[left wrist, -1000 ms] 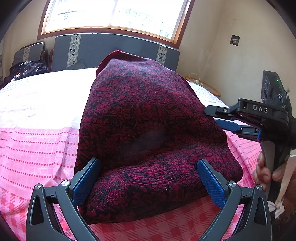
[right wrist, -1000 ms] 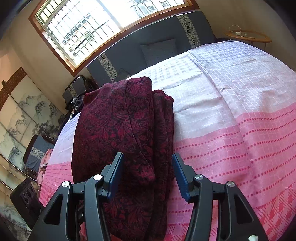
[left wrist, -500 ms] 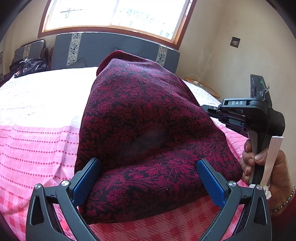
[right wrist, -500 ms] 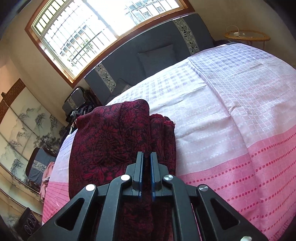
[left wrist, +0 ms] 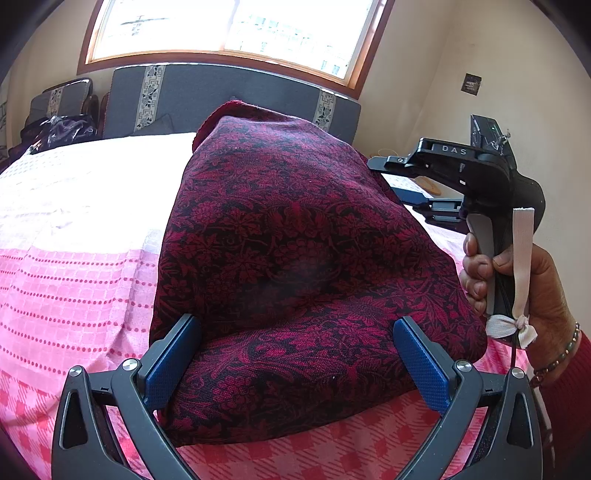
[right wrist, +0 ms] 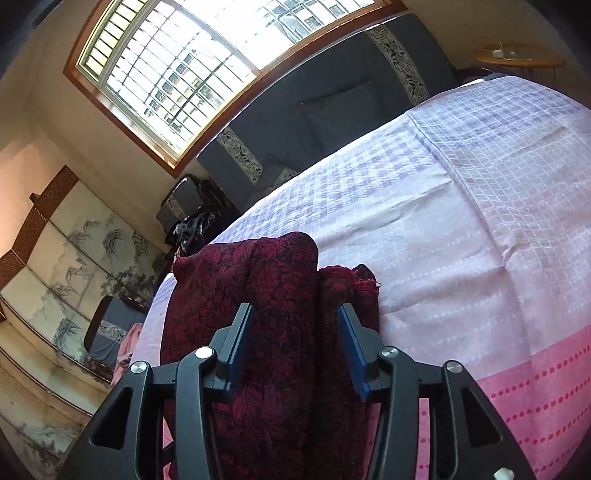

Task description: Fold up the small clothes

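Two tools | right tool [right wrist: 295,347] opening | folded cloth [left wrist: 295,266] between

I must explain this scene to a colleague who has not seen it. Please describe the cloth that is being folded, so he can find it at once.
Start from the bed under the window, covered in a pink and white checked sheet. On it lies a folded dark red cloth with a black floral pattern. It is the only dark, patterned item on the pale sheet.
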Demonstrator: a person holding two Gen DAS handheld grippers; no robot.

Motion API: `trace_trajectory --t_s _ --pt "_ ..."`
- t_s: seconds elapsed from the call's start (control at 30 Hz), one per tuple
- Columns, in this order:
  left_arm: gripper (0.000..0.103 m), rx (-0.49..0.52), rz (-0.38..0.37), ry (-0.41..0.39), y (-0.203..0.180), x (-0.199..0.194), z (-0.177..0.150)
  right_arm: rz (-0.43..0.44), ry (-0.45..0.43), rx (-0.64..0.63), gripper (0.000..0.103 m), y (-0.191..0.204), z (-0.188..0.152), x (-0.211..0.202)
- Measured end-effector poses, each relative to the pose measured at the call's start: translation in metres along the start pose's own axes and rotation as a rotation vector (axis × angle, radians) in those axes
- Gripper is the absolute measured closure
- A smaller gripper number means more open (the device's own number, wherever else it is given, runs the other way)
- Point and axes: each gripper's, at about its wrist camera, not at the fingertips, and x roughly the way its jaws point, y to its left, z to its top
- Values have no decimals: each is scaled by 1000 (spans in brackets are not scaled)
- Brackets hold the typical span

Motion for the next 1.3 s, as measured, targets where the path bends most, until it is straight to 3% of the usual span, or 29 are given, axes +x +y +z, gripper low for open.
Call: trace_trajectory --t_s 0.03,0.07,0.23,0.33,0.5,0.57,0.67,0.77,0.8,0.83,1.17,1.3 --pt "0 -1 1 0 0 0 0 -31 21 -28 84 4 -1 7" --pt "0 -2 0 0 1 0 0 -59 44 -43 93 7 -3 13" --pt "0 2 -11 -4 2 -1 0 -8 -113 20 94 -4 -7 -30" --pt "0 12 0 0 1 0 0 -81 -56 17 94 -17 -22 -15" --pt "0 8 -6 -2 1 0 0 -62 -47 100 95 -40 -36 -2" --pt "0 11 -1 0 0 1 0 -83 -43 69 94 -34 -34 0" --pt "0 7 -4 -1 -1 0 -1 -160 -30 -2 89 -21 -30 2" --pt "0 7 -2 -1 0 0 -1 -241 -17 -39 74 -14 -28 4" --pt "0 3 -3 -1 1 0 -1 -302 -14 -45 47 -14 -27 5" --pt "0 -1 -7 -1 2 0 -1 -335 -12 -44 31 -15 -27 5" --pt "0 -15 -15 -2 9 -3 -1 26 121 146 38 -56 -23 17" --pt "0 -20 -16 -2 14 -4 0 80 144 156 37 -55 -18 29"
